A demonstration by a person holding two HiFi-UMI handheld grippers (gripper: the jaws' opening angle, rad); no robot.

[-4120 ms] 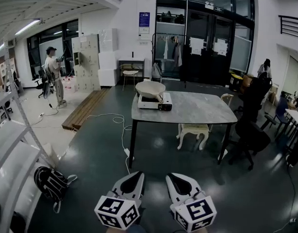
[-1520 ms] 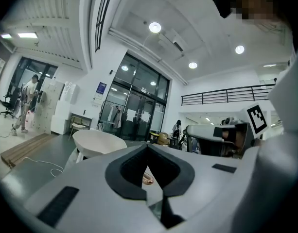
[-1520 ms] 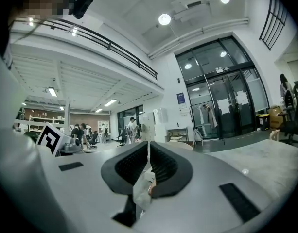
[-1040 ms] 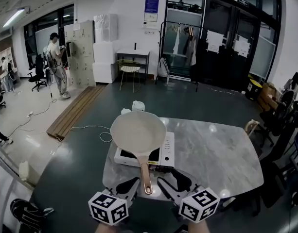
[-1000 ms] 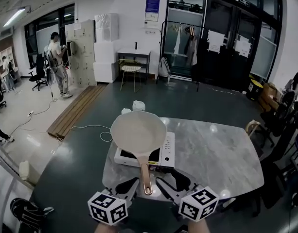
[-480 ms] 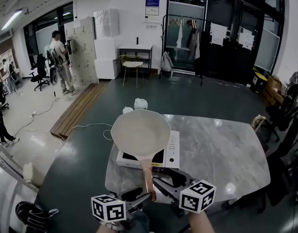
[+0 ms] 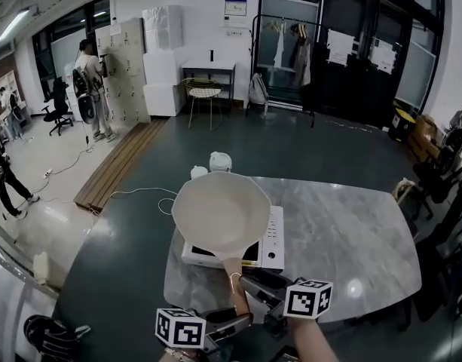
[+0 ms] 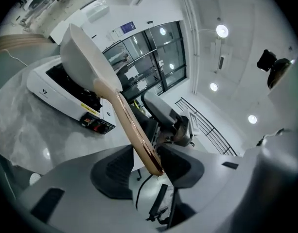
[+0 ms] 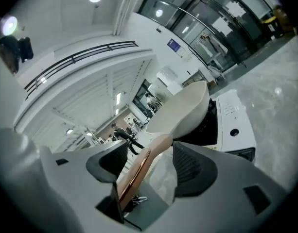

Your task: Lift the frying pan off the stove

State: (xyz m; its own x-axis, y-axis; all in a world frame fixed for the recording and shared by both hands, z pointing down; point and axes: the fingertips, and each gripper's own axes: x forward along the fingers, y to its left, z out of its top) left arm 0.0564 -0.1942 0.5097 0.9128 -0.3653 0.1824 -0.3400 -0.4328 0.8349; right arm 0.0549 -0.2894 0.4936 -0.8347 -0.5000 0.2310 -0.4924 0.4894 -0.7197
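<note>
Frying pan [image 7: 221,213] sits over the white stove [image 7: 273,241], its copper handle [image 7: 236,285] pointing toward the person. Left gripper [image 8: 148,163]: jaws apart, with the handle's end between them and a gap on one side. Right gripper [image 9: 149,155]: jaws likewise apart around the handle, which lies against one pad. The stove stands on the grey marble worktop [image 7: 344,232], toward its left end.

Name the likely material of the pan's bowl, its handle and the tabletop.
Pan bowl: cream, matte, likely a ceramic-type coating over metal. Handle: coppery-brown with a gloss streak, metal or varnished wood, unclear. Tabletop: grey, veined, polished, stone or stone-look.
</note>
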